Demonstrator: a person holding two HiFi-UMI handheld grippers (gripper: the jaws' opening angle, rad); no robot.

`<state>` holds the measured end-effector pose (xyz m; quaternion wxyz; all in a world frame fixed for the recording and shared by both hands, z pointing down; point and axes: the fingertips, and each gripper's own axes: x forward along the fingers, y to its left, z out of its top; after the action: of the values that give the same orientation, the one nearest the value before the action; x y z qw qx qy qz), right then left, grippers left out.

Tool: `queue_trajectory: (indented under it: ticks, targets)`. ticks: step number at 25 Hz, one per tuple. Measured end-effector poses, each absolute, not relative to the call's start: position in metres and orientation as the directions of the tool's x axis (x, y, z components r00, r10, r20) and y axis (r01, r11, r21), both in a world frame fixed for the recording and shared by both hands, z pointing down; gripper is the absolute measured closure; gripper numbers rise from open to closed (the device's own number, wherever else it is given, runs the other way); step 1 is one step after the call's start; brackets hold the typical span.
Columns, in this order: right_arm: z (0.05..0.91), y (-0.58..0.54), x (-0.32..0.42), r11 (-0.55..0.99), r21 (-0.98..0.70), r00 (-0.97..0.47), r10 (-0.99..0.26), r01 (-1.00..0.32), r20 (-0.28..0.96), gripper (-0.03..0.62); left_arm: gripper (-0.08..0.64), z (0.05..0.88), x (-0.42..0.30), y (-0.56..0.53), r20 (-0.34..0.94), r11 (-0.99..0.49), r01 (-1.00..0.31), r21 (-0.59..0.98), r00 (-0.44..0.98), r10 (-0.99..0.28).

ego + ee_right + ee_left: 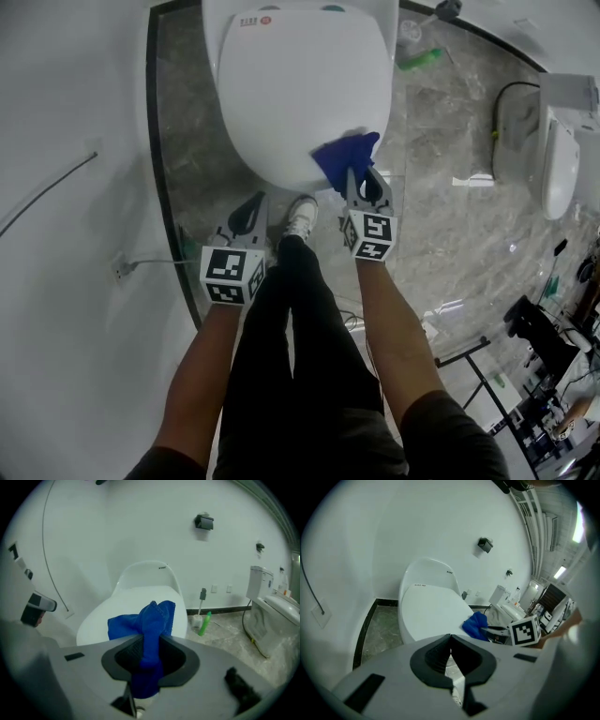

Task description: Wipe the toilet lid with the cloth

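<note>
The right gripper (362, 180) bites tight on the blue cloth (341, 154), which rests on the near right edge of the white toilet lid (300, 84). The left gripper (255, 201) is shut on nothing. The cloth is bunched up, so it may slip off the edge and miss spots.

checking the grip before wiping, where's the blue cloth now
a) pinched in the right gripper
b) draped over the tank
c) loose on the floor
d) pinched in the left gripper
a: the cloth is clamped between the jaws of the right gripper at the front edge of the lid, and the left gripper is shut on nothing.
</note>
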<state>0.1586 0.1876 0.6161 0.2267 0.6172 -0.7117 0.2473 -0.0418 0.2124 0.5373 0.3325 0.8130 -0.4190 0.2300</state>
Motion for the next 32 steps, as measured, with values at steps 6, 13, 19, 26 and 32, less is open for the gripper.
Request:
queue_trajectory:
  ticks: [6,13,19,26,32]
  targets:
    - [0.635,0.197,0.211,-0.008,-0.082,-0.055,-0.681,-0.997,0.73,0.503,0.549,0.529,-0.042,0.218,0.654,-0.445,-0.83,0.336,0.545,-0.524]
    - [0.553,0.193,0.195,0.084,-0.021,-0.077,-0.75,-0.996,0.657,0.503,0.549,0.494,-0.052,0.22,0.636,-0.452,-0.832,0.323,0.544,-0.547]
    - [0.393,0.201,0.142,0.248,0.028,-0.201,-0.841,-0.968,0.502,0.503,0.549,0.411,-0.058,0.224,0.579,-0.442,-0.833,0.332,0.55,-0.601]
    - [0.228,0.217,0.089,0.264,0.087,-0.213,-0.901,-0.961,0.377,0.505,0.549,0.273,-0.074,0.224,0.445,-0.486,-0.83,0.274,0.557,-0.701]
    - [0.152,0.222,0.065,0.269,0.101,-0.232,-0.931,-0.958,0.281,0.505,0.549,0.188,-0.073,0.206,0.354,-0.537,-0.823,0.182,0.565,-0.745]
